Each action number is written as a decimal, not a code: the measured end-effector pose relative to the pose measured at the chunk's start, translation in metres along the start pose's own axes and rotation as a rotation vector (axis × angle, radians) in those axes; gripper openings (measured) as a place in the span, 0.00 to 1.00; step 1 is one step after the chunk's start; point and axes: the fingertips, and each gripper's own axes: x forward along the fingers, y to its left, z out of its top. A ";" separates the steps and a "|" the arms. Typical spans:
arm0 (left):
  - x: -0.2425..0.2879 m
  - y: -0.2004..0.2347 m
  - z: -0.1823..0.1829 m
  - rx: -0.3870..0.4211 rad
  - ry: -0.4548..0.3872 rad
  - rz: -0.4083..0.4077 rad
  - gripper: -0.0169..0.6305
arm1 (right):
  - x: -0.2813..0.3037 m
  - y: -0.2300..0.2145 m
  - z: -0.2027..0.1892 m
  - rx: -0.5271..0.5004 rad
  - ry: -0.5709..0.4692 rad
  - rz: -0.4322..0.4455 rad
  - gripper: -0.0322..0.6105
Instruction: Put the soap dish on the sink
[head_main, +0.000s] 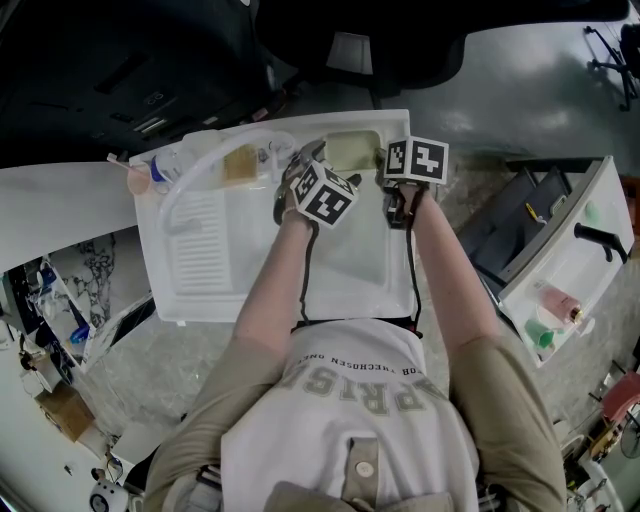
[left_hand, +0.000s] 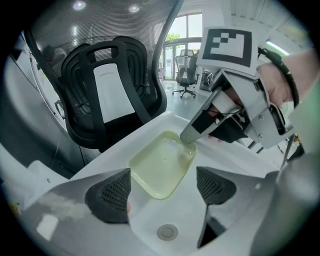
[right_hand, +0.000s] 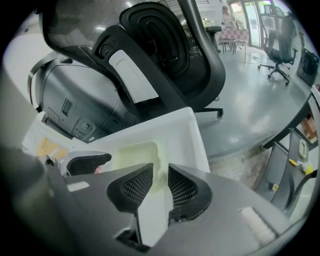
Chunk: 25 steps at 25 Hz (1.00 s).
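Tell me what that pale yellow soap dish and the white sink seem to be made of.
Soap dish: probably thin plastic, pale yellow and slightly see-through, smooth with a soft sheen and rounded corners. Sink: looks like glossy white moulded plastic, with ribs formed into the draining board; ceramic can't be ruled out.

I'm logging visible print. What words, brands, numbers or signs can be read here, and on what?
"PRIS": large letters on the person's shirt, the rest lost in folds.
Smaller line beside them on the shirt: too small to read.
On the marker cubes: black-and-white squares only, no letters.
On the sink and soap dish: no print visible.
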 end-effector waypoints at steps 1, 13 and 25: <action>-0.001 0.000 0.001 -0.003 -0.005 0.003 0.69 | 0.000 0.000 0.000 -0.004 -0.007 0.008 0.21; -0.029 0.004 0.024 -0.097 -0.151 0.041 0.69 | -0.029 0.010 0.012 -0.096 -0.252 0.060 0.26; -0.086 -0.016 0.055 -0.088 -0.417 0.070 0.69 | -0.100 0.027 0.011 -0.255 -0.611 0.066 0.32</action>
